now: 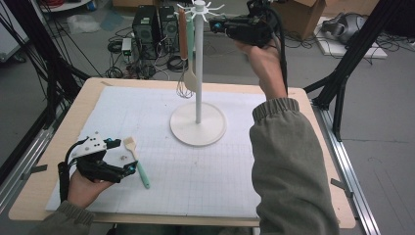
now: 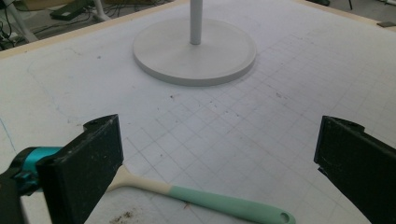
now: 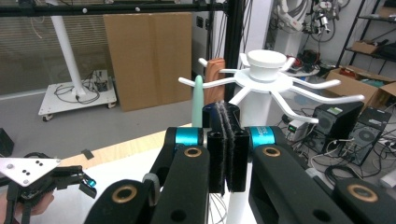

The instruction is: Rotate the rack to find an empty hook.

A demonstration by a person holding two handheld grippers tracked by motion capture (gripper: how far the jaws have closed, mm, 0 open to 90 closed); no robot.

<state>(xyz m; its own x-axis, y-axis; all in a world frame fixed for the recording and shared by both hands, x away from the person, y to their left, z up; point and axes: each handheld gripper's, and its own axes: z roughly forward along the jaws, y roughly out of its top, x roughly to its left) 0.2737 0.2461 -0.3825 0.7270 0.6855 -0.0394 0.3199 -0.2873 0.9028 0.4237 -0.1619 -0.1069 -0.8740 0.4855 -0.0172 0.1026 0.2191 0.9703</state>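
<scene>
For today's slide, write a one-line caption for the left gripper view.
Open left gripper poised over a mint-handled brush on the grid mat, rack base beyond.

Computer towers [image 1: 155, 24], cardboard box [image 1: 301, 14]

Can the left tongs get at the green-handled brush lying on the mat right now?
Probably yes: the left tongs stand open right beside the brush, whose handle lies flat on the mat between the jaws with nothing in the way.

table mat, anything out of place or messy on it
One mint-handled brush lies flat on the mat by the left gripper, while the other utensils hang on the rack. Dark crumbs speckle the mat beside it.
</scene>
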